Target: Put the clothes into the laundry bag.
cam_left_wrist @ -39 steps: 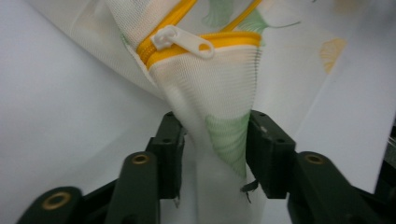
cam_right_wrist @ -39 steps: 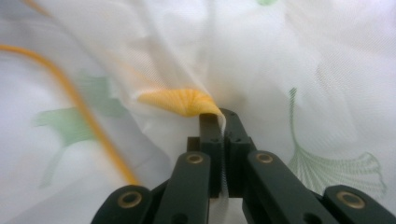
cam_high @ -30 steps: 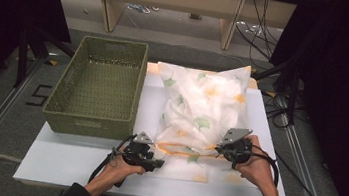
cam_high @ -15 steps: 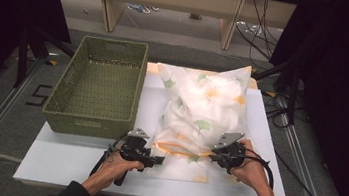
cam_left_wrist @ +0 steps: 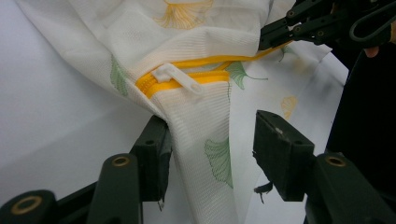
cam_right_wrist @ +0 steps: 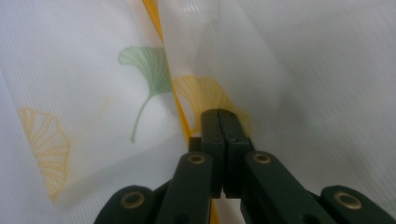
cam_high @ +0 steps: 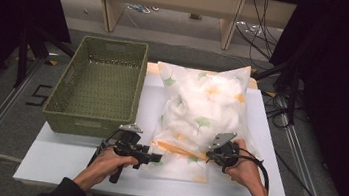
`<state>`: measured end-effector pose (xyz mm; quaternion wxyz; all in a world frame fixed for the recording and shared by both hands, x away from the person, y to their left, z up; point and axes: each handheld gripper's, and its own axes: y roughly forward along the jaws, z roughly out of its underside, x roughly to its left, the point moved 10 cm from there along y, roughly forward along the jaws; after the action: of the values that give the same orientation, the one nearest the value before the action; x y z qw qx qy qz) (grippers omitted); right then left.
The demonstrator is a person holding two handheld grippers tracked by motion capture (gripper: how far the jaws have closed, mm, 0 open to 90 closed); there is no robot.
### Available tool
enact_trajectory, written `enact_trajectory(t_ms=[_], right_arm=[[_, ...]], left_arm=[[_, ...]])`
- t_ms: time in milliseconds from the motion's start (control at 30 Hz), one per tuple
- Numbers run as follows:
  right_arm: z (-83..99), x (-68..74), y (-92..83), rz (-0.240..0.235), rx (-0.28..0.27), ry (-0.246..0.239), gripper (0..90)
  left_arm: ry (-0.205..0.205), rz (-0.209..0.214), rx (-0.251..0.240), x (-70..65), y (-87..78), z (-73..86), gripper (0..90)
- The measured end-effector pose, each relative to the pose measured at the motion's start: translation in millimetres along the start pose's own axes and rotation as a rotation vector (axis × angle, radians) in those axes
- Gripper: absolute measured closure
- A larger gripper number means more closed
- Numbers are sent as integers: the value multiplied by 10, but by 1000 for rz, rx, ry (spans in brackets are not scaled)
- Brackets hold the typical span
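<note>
A white mesh bag printed with ginkgo leaves lies stuffed on the white board. Its yellow zipper with a white pull runs along the near end. My left gripper is at the bag's near left corner. Its jaws have just been opening and stand apart around a fold of the mesh, which touches one pad only. My right gripper has just closed and is shut on the zipper edge further right. It also appears at the far end of the zipper in the left gripper view.
A green woven basket stands on the board left of the bag, close to my left hand. Bare board lies in front of both hands. Dark stands and cables flank the table on the right.
My right gripper has sunk a little and shifted left onto the bag's near end. The left hand has stayed in place.
</note>
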<state>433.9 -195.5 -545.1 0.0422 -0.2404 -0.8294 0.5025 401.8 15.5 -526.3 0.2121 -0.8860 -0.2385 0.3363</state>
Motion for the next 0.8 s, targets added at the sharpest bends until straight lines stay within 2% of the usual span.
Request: enact_trajectory(t_ms=[33, 133, 167, 200, 233, 267, 300, 333, 367, 400, 433, 500, 533, 567, 600, 633, 700, 733, 767, 800], right_arm=[[-18, -5, 16, -1, -7, -10, 900], [-69, -23, 62, 7, -20, -12, 900], [-75, -36, 73, 20, -16, -2, 900], [-93, -55, 99, 14, -22, -6, 900], [-94, -58, 108, 19, -13, 19, 900], [-94, -58, 108, 19, -13, 19, 900], [-117, -140, 161, 42, -22, 21, 900], [-117, -140, 161, 42, -22, 21, 900], [-132, -222, 228, 64, -33, 54, 900], [-132, -222, 228, 64, -33, 54, 900], [-177, -348, 266, 93, -42, 50, 900], [-180, -373, 268, 98, -35, 60, 900], [-209, -454, 293, 117, -38, 56, 900], [-251, -517, 332, 148, -60, 100, 900], [-251, -517, 332, 148, -60, 100, 900], [-270, -587, 372, 143, -41, 70, 900], [-264, -565, 367, 146, -36, 84, 900], [-260, -476, 310, 116, -31, 60, 900], [-254, -399, 246, 97, -31, 78, 900], [-262, -322, 166, 65, -38, 67, 898]], left_arm=[[7, 7, -1, 0, -14, -3, 486], [-7, 6, -14, 9, -13, -24, 533], [11, -12, -13, 41, 26, -10, 586], [25, -20, -18, 47, 36, -5, 650], [28, -25, -23, 41, 38, -5, 715], [28, -25, -23, 41, 38, -5, 757], [81, -48, -33, 11, 11, -18, 796], [81, -48, -33, 11, 11, -18, 815], [116, -75, -40, -21, -13, -6, 836], [116, -75, -40, -21, -13, -6, 847], [155, -97, -30, -57, -32, 31, 856], [167, -99, -27, -91, -29, 38, 861], [184, -102, -25, -96, -27, 37, 866], [202, -110, -22, -108, -1, 48, 869], [202, -110, -22, -108, -1, 48, 869], [202, -110, -16, -117, 15, 60, 869], [208, -116, -18, -113, 14, 57, 868], [233, -139, -16, -77, -9, 65, 867], [230, -137, -14, -72, -20, 69, 864], [227, -132, -16, -64, -24, 64, 862]])
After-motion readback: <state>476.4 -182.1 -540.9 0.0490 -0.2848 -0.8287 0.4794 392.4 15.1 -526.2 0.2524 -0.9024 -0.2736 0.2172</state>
